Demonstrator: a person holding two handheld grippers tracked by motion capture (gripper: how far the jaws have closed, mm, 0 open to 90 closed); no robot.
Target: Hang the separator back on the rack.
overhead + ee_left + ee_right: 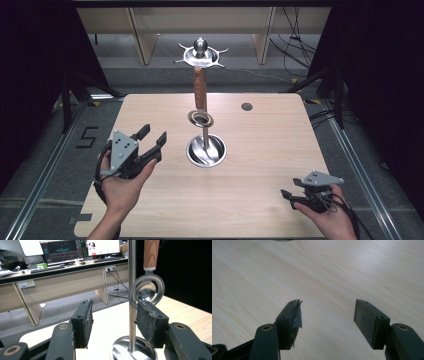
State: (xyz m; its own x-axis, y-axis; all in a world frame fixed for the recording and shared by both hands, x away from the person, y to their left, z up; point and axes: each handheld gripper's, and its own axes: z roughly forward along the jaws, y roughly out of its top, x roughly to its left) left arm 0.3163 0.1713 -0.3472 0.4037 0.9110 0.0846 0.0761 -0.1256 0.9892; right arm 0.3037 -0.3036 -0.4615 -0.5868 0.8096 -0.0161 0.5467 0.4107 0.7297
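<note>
1. Weight first: the ladle [200,87] hanging on the stand [190,150] looks light. Its wooden handle is stiff, and the metal ring and bowl at its lower end [147,290] are stiff too. Nothing about it looks fragile, but since it hangs free it will likely swing at the first touch.
2. Grip: take it by the wooden handle. The wood should give your pads more bite than the polished ring, which looks slippery and is round enough to roll out of a pinch.
3. Position: the stand sits mid-table [260,150], and the ladle hangs beside the pole [131,277] with its bowl above the round base.
4. Your left gripper [154,134] is spread wide and holds nothing. It sits to the left of the stand, apart from it, pointing toward it.
5. In the left gripper view the pole and ring line up with the right-hand pad [147,320] rather than with the gap. The handle is higher than the pads, so I judge you need to rise and shift across.
6. Your right gripper [289,187] rests at the table's near right corner, well away from the stand. Its jaws are parted over bare wood [324,277] and are empty.
</note>
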